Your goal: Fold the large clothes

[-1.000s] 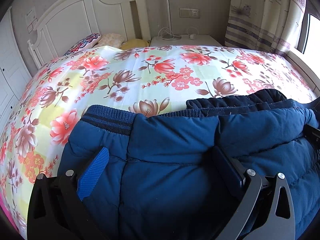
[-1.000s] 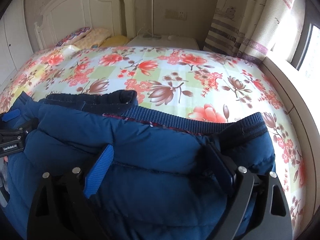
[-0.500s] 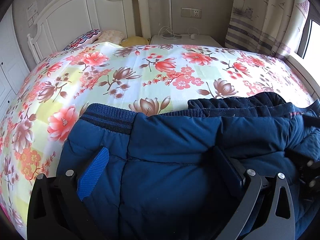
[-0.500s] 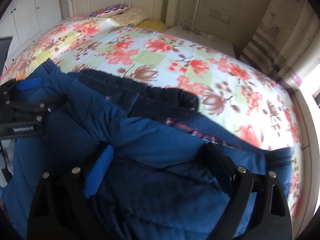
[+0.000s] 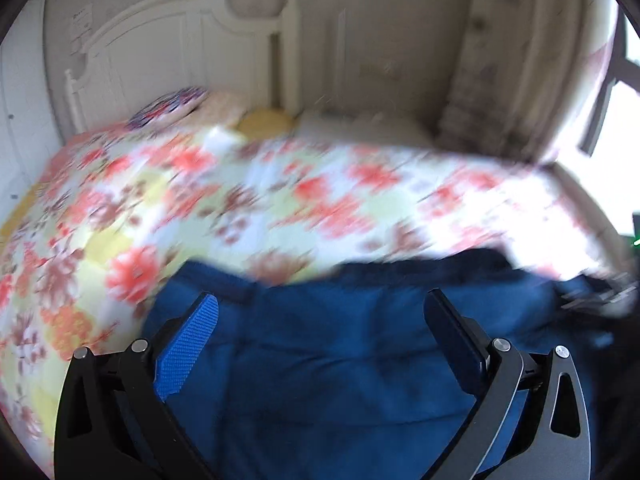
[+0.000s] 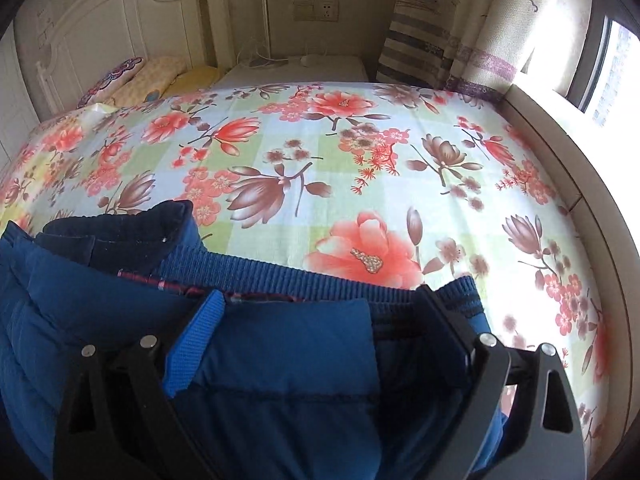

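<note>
Flowered red-and-green bedsheet (image 6: pixel 360 152), white panelled headboard (image 6: pixel 100 28), patterned pillows (image 6: pixel 132 84), striped curtain (image 6: pixel 460 36), white wall socket (image 6: pixel 316 8).

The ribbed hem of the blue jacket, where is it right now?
In the right wrist view the ribbed hem runs across the lower middle, lying on the floral bedsheet just ahead of the right claw, right of the dark collar.

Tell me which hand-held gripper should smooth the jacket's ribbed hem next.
Probably the right hand-held gripper: the ribbed hem lies right at its open fingertips on the blue jacket. The left wrist view is motion-blurred.
</note>
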Motion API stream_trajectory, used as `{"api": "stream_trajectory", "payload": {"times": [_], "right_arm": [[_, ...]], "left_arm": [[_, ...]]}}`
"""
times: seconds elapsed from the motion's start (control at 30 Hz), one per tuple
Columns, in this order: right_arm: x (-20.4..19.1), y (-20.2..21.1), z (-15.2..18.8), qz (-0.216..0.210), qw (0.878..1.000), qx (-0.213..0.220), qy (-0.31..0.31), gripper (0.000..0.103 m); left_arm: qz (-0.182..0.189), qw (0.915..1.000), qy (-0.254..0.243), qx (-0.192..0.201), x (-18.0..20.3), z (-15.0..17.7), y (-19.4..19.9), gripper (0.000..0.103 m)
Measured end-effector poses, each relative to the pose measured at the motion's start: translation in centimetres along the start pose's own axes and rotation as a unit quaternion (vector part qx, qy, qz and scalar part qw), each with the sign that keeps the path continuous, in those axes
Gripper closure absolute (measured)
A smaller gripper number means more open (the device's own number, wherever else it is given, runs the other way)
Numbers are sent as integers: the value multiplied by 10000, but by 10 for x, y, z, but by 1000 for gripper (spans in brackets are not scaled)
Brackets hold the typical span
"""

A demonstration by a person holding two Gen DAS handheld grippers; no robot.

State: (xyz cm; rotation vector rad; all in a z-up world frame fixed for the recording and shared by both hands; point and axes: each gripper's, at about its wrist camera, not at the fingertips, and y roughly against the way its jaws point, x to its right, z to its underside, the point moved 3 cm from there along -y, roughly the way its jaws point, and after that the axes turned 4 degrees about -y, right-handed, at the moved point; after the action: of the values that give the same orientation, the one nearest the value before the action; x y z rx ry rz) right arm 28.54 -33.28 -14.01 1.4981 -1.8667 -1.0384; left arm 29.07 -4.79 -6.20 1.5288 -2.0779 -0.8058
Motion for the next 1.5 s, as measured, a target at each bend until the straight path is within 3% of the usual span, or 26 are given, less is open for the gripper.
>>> {"api": "stream_trajectory", "payload": {"times": [0.1, 0.2, 0.23, 0.27, 0.4, 0.5, 0.53, 0.6, 0.67, 0.7, 0.87, 0.93, 1.07, 1.13, 1.2, 1.33, 1.43, 1.5], "right_arm": [[2, -1, 0, -17, 10000, 11, -14, 9], [-4, 5, 8, 1, 10000, 70, -28, 10], [-3, 6, 8, -42, 9999, 82, -61, 9], [-2, 7, 8, -86, 9999, 95, -96, 9], [-4, 5, 9, -62, 9999, 58, -92, 9], [-2, 5, 9, -113, 9998, 82, -128, 9], [-2, 4, 8, -123, 9998, 77, -140, 9], [-3, 4, 9, -103, 9998, 65, -131, 9], [-4, 3, 9, -104, 9999, 60, -120, 9], [-5, 4, 10, -73, 9999, 74, -98, 9], [-5, 12, 9, -31, 9999, 154, -44, 10], [-13, 34, 9, 155, 9990, 403, 100, 10], [-78, 85, 34, -464, 9883, 710, 1265, 8], [-107, 88, 56, -550, 9784, 632, 1891, 6], [-122, 64, 78, -452, 9726, 337, 2254, 5], [-109, 55, 72, -799, 9808, 31, 1779, 3], [-87, 76, 66, -438, 9840, 313, 1698, 3], [-54, 83, 55, -396, 9901, 450, 1266, 3]], "left_arm": [[213, 9978, -632, 54, 52, -14, 3, 4], [-169, 9912, -1151, -636, 86, 4, -46, 4], [-188, 9861, -1231, -1104, 90, 20, -72, 4], [-71, 9862, -1113, -1221, 88, 26, -82, 4], [81, 9888, -1009, -1093, 77, 25, -72, 4], [-372, 9941, -719, -717, 35, 8, -52, 4], [-676, 9925, -606, -816, 7, 8, -54, 4], [-850, 9875, -525, -1220, -32, 16, -71, 4], [-16, 9910, 250, -1314, -67, 29, -78, 4], [10, 9911, 418, -1262, -73, 31, -76, 4], [-837, 9913, -371, -950, -45, 31, -71, 4], [-841, 9916, -359, -915, -46, 30, -68, 4], [-749, 9927, -252, -907, -49, 32, -67, 4], [-778, 9926, -281, -893, -48, 32, -66, 4], [-746, 9929, -258, -885, -48, 33, -65, 4], [-715, 9935, -216, -862, -49, 33, -65, 4], [-697, 9935, -202, -876, -50, 33, -65, 4], [-668, 9936, -176, -894, -50, 33, -67, 4]]}}
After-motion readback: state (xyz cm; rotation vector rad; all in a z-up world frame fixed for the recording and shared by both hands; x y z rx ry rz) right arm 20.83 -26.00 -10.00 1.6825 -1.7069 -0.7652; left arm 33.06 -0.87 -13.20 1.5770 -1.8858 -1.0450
